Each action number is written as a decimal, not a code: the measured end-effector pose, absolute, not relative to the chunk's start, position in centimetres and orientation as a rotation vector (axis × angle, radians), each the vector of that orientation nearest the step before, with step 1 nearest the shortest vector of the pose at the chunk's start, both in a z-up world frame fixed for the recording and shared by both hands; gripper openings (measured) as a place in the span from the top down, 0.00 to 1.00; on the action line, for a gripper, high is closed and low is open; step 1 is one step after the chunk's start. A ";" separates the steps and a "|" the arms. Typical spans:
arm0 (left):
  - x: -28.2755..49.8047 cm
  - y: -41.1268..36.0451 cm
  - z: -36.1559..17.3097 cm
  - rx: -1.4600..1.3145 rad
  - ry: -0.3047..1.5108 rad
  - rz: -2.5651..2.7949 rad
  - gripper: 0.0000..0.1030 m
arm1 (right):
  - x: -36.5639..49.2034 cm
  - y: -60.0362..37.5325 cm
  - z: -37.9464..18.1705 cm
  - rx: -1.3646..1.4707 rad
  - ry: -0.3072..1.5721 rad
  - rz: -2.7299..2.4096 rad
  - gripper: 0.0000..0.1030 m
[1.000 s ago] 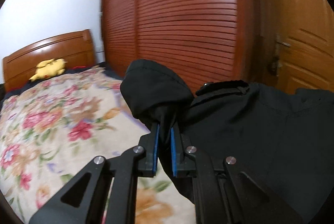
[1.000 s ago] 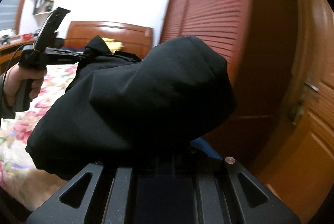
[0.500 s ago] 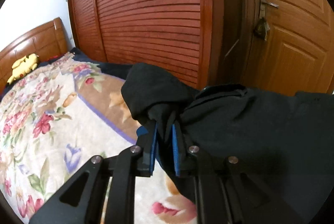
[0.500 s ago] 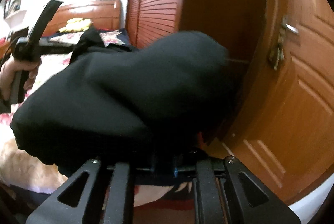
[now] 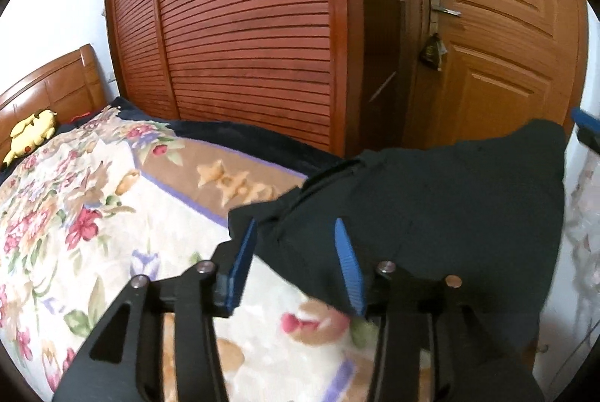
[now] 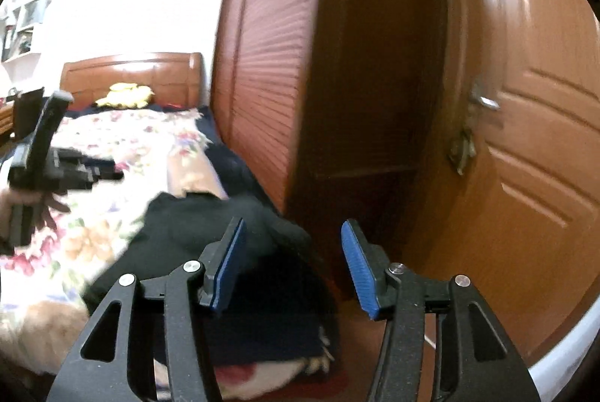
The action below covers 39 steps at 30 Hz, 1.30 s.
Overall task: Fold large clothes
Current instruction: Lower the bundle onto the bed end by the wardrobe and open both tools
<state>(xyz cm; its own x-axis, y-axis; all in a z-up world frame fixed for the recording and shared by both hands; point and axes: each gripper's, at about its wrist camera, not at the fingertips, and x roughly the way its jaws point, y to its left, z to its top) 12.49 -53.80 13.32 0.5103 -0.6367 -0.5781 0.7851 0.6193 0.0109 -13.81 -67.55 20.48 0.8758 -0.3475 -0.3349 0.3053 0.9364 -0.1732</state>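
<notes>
The black garment is lying on the floral bedspread at the bed's corner. Both the left gripper and the right gripper are hovering spread and empty. The fabric is looking soft and limp; a corner or hem is offering the likeliest hold.

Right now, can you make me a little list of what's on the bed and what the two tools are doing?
garment: black garment lying near the bed's edge
bed cover: flowery blanket
toy: yellow plush by the headboard
left tool: open, over the garment's corner
right tool: open, holding nothing
behind: slatted wardrobe, wooden door
</notes>
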 end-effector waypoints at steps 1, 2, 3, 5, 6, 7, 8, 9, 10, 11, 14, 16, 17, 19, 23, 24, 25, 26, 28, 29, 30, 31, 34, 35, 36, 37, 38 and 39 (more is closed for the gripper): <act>12.1 -53.3 13.3 0.282 0.569 -0.872 0.50 | -13.2 -66.8 20.5 -0.113 0.368 -0.318 0.48; 11.6 -52.5 13.2 0.273 0.573 -0.879 0.49 | -11.9 -66.0 20.6 -0.112 0.375 -0.292 0.48; 11.2 -52.2 13.1 0.269 0.576 -0.884 0.47 | -10.7 -65.3 20.6 -0.118 0.386 -0.277 0.48; 10.4 -51.0 12.9 0.264 0.577 -0.891 0.47 | -8.8 -64.4 20.0 -0.129 0.416 -0.265 0.48; 10.1 -50.5 12.9 0.269 0.572 -0.887 0.46 | -7.8 -64.2 19.5 -0.128 0.434 -0.261 0.48; 9.7 -49.8 12.8 0.279 0.559 -0.878 0.46 | -7.0 -64.2 18.9 -0.122 0.454 -0.261 0.48; 9.4 -49.4 12.7 0.283 0.555 -0.874 0.46 | -6.5 -64.4 18.3 -0.119 0.469 -0.267 0.48; 9.2 -48.9 12.6 0.284 0.554 -0.869 0.46 | -6.0 -64.7 17.7 -0.115 0.484 -0.279 0.48; 8.9 -48.2 12.4 0.281 0.558 -0.868 0.46 | -5.6 -65.2 17.2 -0.112 0.495 -0.289 0.48; 8.7 -47.7 12.3 0.278 0.559 -0.865 0.46 | -5.3 -65.8 16.6 -0.105 0.508 -0.303 0.48; 7.9 -46.0 11.9 0.281 0.547 -0.841 0.46 | -5.1 -67.6 14.9 -0.089 0.553 -0.342 0.48; 7.6 -45.2 11.7 0.282 0.548 -0.837 0.46 | -4.7 -69.1 12.9 -0.090 0.605 -0.375 0.48; 7.5 -44.6 11.5 0.277 0.552 -0.835 0.46 | -4.7 -69.5 12.2 -0.084 0.623 -0.383 0.48; 7.2 -43.6 11.1 0.269 0.562 -0.831 0.46 | -4.6 -70.8 10.6 -0.060 0.656 -0.398 0.48; 6.6 -41.6 10.4 0.268 0.572 -0.801 0.45 | -5.1 -72.4 9.2 -0.005 0.664 -0.405 0.48; 6.4 -41.0 10.3 0.269 0.570 -0.792 0.45 | -5.2 -72.5 9.3 0.005 0.659 -0.404 0.48; 6.1 -40.3 10.2 0.268 0.567 -0.781 0.45 | -5.3 -72.4 9.4 0.006 0.654 -0.406 0.47; 5.9 -39.7 10.1 0.266 0.565 -0.772 0.45 | -5.5 -72.2 9.7 0.002 0.650 -0.414 0.47; 5.4 -38.6 10.0 0.260 0.561 -0.757 0.45 | -5.7 -71.7 10.5 0.001 0.634 -0.435 0.47; 5.1 -37.9 9.9 0.257 0.560 -0.748 0.45 | -5.9 -71.3 11.0 0.004 0.625 -0.445 0.47; 4.9 -37.3 9.9 0.256 0.559 -0.742 0.45 | -6.2 -70.8 11.5 0.004 0.611 -0.450 0.47; 4.5 -36.4 9.9 0.250 0.560 -0.736 0.45 | -6.4 -70.1 12.1 -0.004 0.595 -0.448 0.47; 3.5 -34.4 9.7 0.243 0.559 -0.718 0.45 | -6.6 -67.7 13.4 -0.041 0.563 -0.445 0.43; 3.2 -33.6 9.6 0.240 0.559 -0.709 0.45 | -6.6 -66.5 13.9 -0.052 0.551 -0.435 0.40; 3.0 -33.0 9.5 0.237 0.560 -0.705 0.45 | -6.5 -65.6 14.2 -0.058 0.544 -0.424 0.36; 2.7 -32.0 9.4 0.228 0.561 -0.698 0.45 | -6.4 -64.3 14.5 -0.066 0.538 -0.413 0.34; 2.6 -31.3 9.4 0.222 0.560 -0.691 0.45 | -6.2 -63.1 14.8 -0.072 0.532 -0.397 0.29; 2.4 -30.6 9.3 0.216 0.558 -0.681 0.45 | -6.0 -62.1 14.9 -0.076 0.528 -0.381 0.26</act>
